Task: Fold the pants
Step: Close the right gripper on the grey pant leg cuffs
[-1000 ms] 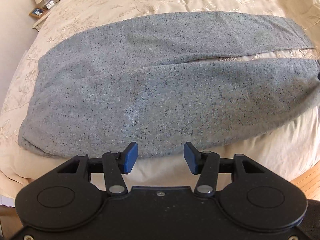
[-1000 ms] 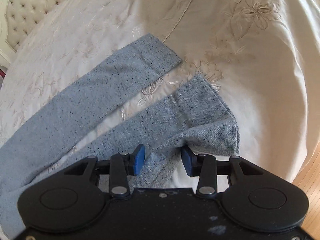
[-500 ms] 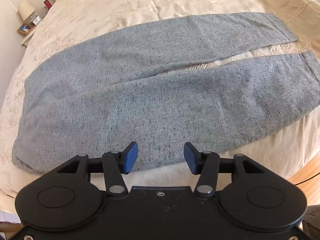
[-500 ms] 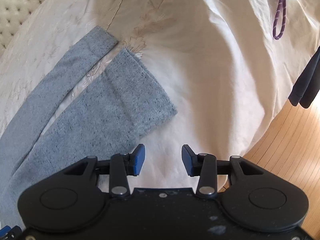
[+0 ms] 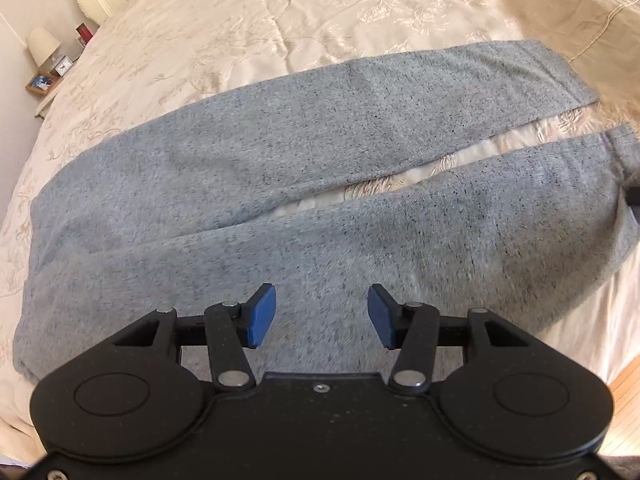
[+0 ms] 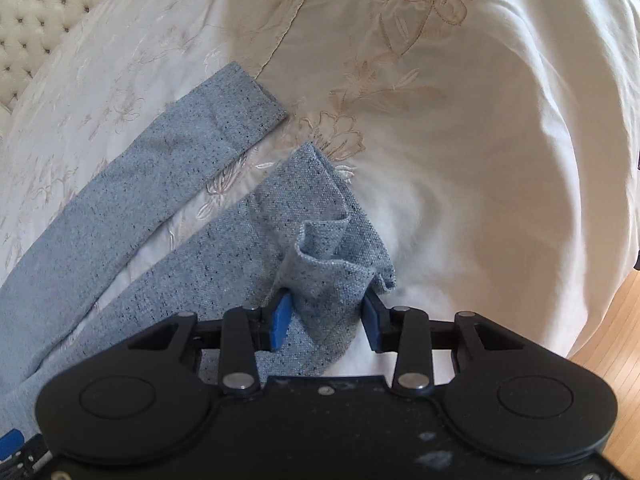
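Lying flat across the bed, the grey flecked pants (image 5: 248,184) stretch from the waist at the left to the two leg ends at the right, the legs parted by a thin wedge of bedspread. The far leg (image 6: 168,148) rests smooth, while the cuff of the near leg (image 6: 324,256) is lifted and rumpled into a fold between the blue pads of the right gripper (image 6: 326,316); its jaws stand somewhat apart with the cloth bunched between them, and whether they pinch it firmly I cannot tell. The left gripper (image 5: 322,316) hovers over the near edge of the pants around the thigh, its jaws wide apart and holding nothing. Beneath everything spreads a cream bedspread (image 6: 460,160) embroidered with pale flowers and creased in soft ridges. At the far left a tufted cream headboard (image 6: 36,20) rises, and beside it a small nightstand (image 5: 42,84) carries a lamp (image 5: 42,46) with a cream shade and a little clock. Pale wooden floor (image 6: 608,356) shows at the near right edge past the bed.
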Tool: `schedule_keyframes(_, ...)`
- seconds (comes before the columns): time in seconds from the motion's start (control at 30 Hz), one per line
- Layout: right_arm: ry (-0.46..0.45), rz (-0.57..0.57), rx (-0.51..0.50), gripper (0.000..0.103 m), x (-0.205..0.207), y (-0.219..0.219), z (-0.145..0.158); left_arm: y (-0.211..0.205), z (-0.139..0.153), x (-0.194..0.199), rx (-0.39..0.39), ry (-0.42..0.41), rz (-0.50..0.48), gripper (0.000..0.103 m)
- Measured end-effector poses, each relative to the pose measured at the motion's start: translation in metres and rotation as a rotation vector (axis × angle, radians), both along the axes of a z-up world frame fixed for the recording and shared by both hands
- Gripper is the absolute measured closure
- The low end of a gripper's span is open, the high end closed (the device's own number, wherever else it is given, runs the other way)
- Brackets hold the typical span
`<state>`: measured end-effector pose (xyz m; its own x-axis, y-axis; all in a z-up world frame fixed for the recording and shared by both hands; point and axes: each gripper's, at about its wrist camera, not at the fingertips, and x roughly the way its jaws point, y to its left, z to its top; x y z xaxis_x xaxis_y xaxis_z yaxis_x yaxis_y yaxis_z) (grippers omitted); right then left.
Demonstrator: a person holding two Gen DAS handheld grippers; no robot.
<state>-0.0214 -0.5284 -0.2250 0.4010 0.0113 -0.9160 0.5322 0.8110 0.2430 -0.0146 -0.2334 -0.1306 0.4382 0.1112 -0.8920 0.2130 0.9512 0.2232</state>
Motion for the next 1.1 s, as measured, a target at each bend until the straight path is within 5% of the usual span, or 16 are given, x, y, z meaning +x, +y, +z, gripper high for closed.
schedule_keyframes(0.03, 0.001, 0.005, 0.002, 0.086, -0.001, -0.001, 0.001, -0.002, -0.005, 0.003, -0.001, 0.01, -0.002, 0.046)
schedule_keyframes(0.07, -0.001, 0.012, 0.008, 0.09, -0.005, -0.002, 0.002, -0.006, -0.011, 0.007, 0.0, 0.03, -0.005, 0.046)
schedule_keyframes(0.3, -0.007, 0.031, -0.041, 0.095, -0.034, -0.003, 0.029, -0.026, -0.011, -0.001, -0.025, 0.031, -0.107, 0.045)
schedule_keyframes(0.43, 0.053, -0.032, -0.014, 0.096, -0.048, -0.01, 0.011, -0.032, -0.026, -0.001, -0.007, 0.061, -0.134, 0.045)
schedule_keyframes(0.53, 0.089, -0.061, -0.007, 0.091, -0.044, -0.008, -0.003, -0.033, -0.061, 0.007, 0.048, 0.203, -0.14, 0.045)
schedule_keyframes(0.77, 0.083, -0.045, -0.019, 0.074, -0.045, 0.003, 0.015, -0.018, -0.046, 0.005, -0.018, 0.158, -0.126, 0.044)
schedule_keyframes(0.9, 0.014, -0.029, 0.055, 0.071, -0.062, 0.014, 0.025, 0.002, -0.023, -0.014, -0.043, 0.076, -0.079, 0.045)
schedule_keyframes(1.1, 0.051, -0.052, 0.176, 0.068, -0.067, 0.039, -0.004, 0.033, -0.006, -0.04, -0.04, 0.039, 0.007, 0.045)
